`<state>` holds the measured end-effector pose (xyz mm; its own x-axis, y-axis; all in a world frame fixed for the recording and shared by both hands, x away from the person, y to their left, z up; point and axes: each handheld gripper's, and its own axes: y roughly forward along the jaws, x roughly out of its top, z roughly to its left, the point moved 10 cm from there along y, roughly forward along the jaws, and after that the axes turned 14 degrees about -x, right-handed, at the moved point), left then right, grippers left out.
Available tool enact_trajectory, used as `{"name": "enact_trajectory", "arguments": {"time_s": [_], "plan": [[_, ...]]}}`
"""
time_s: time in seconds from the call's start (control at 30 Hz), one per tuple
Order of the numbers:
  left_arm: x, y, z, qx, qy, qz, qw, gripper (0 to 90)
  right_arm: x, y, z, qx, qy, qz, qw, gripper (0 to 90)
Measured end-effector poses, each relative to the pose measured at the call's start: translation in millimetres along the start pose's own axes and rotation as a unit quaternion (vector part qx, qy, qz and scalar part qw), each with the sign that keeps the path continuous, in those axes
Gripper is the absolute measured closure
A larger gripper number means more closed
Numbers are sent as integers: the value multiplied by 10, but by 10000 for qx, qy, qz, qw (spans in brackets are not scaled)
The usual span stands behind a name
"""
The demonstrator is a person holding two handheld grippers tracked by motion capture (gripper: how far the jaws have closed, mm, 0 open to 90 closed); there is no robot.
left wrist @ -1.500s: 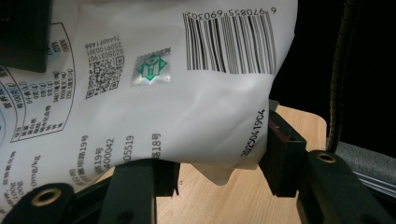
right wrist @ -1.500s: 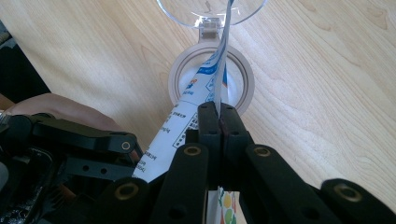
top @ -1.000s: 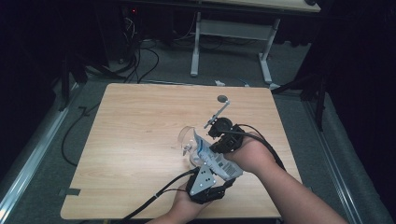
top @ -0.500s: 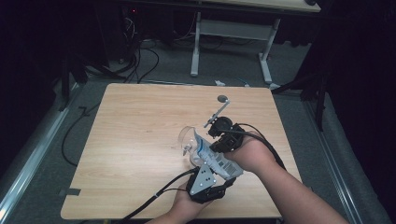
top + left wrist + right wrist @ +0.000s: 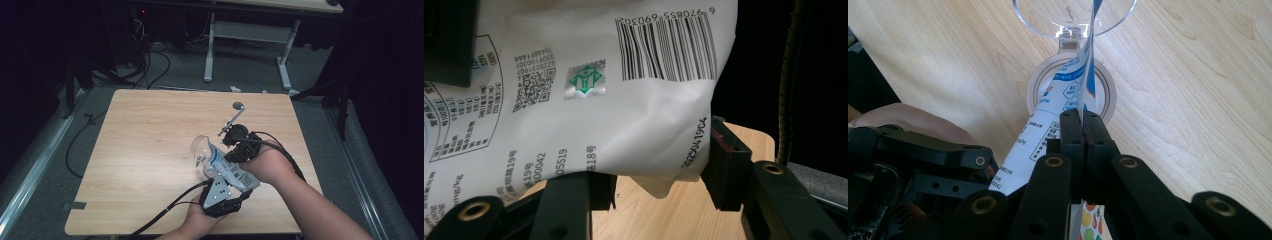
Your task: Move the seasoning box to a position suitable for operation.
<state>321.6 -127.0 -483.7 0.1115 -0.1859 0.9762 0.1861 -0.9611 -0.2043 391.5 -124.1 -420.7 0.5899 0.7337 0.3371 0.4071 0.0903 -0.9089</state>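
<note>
Wooden table (image 5: 150, 150) carries the work: a white printed pouch (image 5: 227, 170) is held above its near right part by both grippers, its top end tipped toward a clear stemmed glass (image 5: 201, 150) that stands on the wood just beside them. Judging from this, the pouch is already picked up and brought to the glass; whether it is open cannot be told, and no contents show in the bowl, so the pouring seems left to do. The left gripper (image 5: 659, 165) grips the pouch's wide, plump body, one jaw at each side, pressing into the film. The right gripper (image 5: 1083, 125) has its jaws pressed together on a thin flat edge of the pouch, pointing at the glass's foot. The pouch is white film with a barcode (image 5: 669, 45), a QR code, a green stamp and small print; blue graphics (image 5: 1070, 82) mark its upper end.
</note>
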Motion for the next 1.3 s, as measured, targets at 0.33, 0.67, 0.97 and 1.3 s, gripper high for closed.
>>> {"name": "enact_trajectory", "arguments": {"time_s": [0.33, 0.67, 0.97, 1.3], "plan": [[-7, -1, -8, -4, -1, 2, 10000, 547, -2, 13, 7, 0, -24, 15, 10000, 899], [-20, -5, -13, -17, -29, -12, 10000, 547, -4, 30, 20, -2, -45, 51, 10000, 899], [-26, 1, -20, -42, -53, -6, 10000, 545, -16, 50, 21, 7, -39, 46, 10000, 899], [-19, 6, -19, -75, -78, -16, 9999, 539, -15, 54, 12, 0, -45, 54, 10000, 899]]}}
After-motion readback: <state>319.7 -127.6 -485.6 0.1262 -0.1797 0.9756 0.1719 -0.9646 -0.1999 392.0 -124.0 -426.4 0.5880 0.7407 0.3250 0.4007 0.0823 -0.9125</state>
